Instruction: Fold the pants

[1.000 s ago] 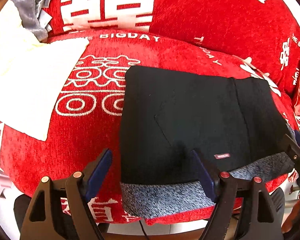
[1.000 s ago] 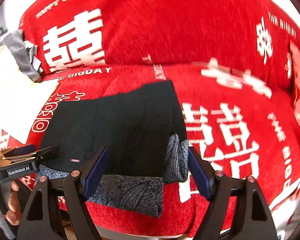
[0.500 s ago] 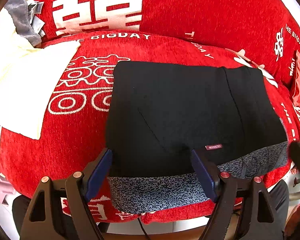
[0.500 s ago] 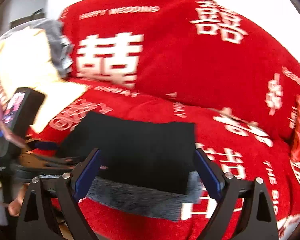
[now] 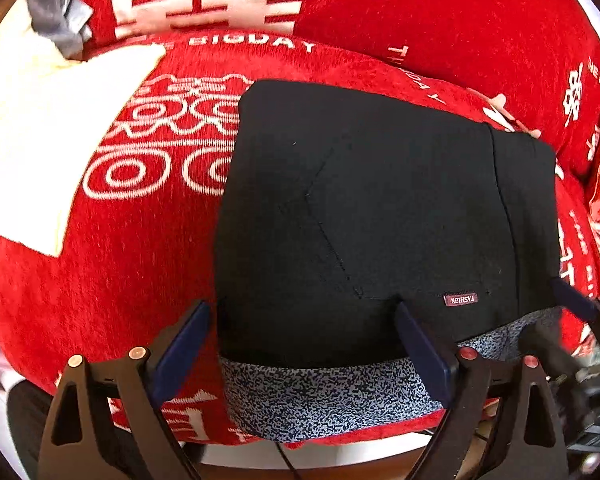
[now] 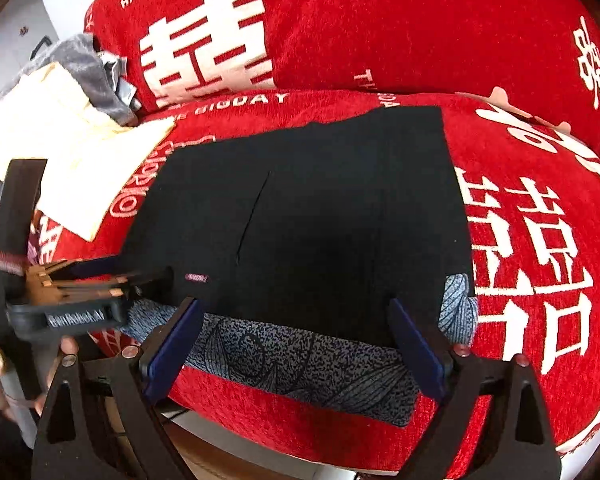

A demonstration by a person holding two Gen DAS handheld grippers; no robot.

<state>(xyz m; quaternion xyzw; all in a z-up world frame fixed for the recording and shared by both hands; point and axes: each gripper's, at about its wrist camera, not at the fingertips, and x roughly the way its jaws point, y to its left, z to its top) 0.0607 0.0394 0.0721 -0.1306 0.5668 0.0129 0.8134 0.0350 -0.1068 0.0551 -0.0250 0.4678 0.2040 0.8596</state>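
obstacles: folded pants [image 5: 380, 216] mid-seat, cream cloth [image 5: 48, 136] far left, backrest cushion [image 5: 420, 12] behind | free: red seat strip [image 5: 140, 240] between them, 1 gap

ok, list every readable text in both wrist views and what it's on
"FASHION", shown upside down: small tag on the black pants.
"HAPPY W...", cut off: red sofa cover, backrest.
"BIGDAY": sofa seat edge, beside large white Chinese characters.
"GenRobot.AI", blurred: left gripper body.
Pants tag in right wrist view: unreadable.

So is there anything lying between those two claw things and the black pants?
Nothing visible. Both the left gripper and right gripper have open jaws right at the near edge of the folded pants.
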